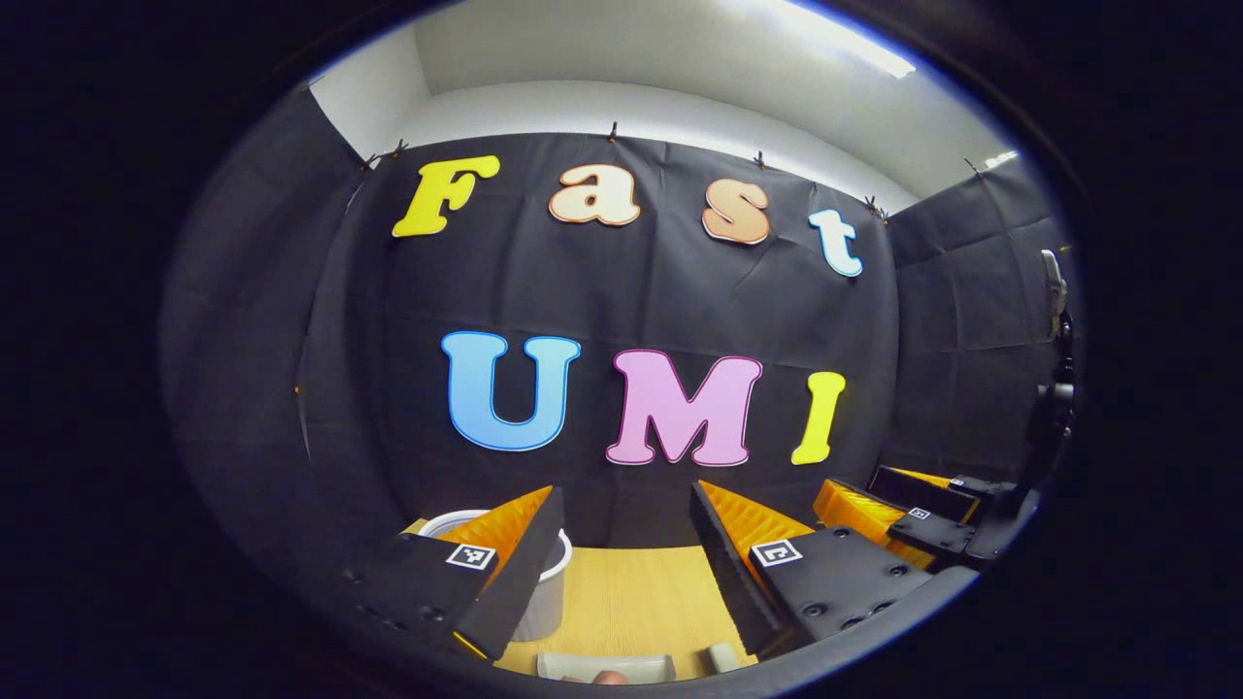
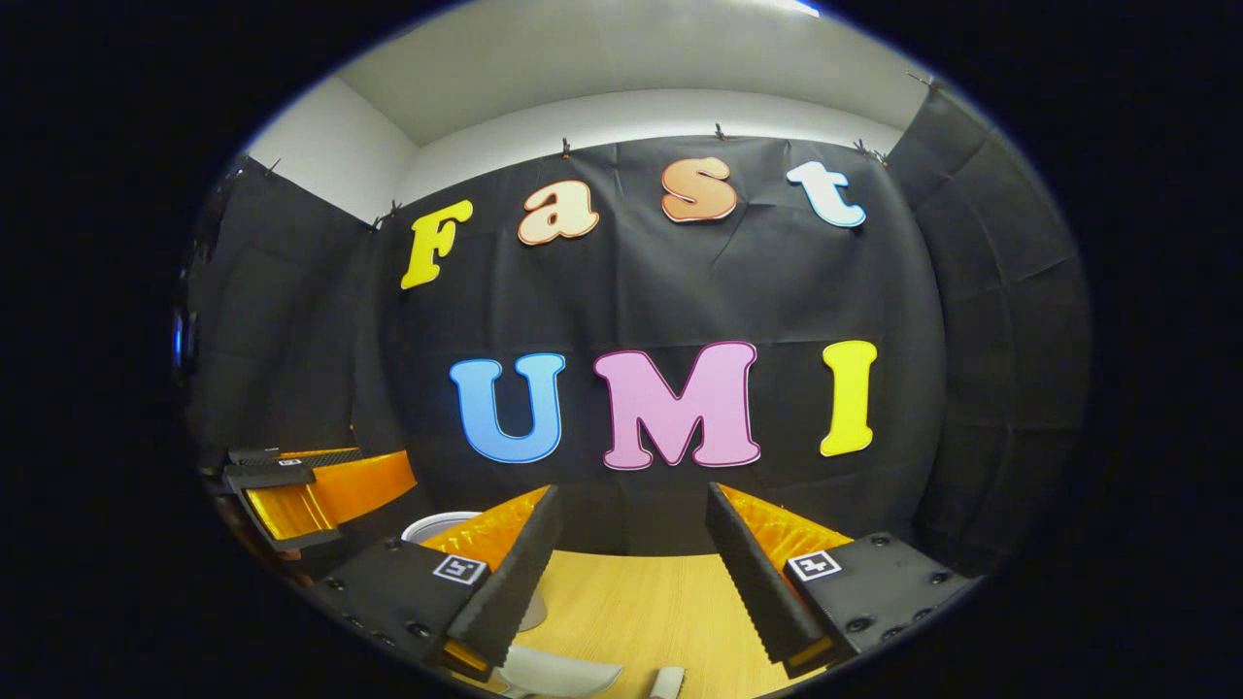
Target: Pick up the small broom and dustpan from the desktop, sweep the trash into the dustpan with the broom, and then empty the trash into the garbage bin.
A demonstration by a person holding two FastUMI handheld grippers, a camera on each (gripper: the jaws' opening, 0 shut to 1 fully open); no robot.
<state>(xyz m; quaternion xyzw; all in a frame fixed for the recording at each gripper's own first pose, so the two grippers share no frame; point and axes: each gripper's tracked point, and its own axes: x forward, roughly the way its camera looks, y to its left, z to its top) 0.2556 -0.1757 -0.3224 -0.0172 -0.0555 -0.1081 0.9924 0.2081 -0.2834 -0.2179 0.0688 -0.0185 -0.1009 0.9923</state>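
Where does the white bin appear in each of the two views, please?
Left gripper view: the bin sits lower left, partly behind that gripper's left finger, on the desk.
Right gripper view: the bin shows lower left, its rim peeking above the left finger.
Shared landmark: the wooden desk.
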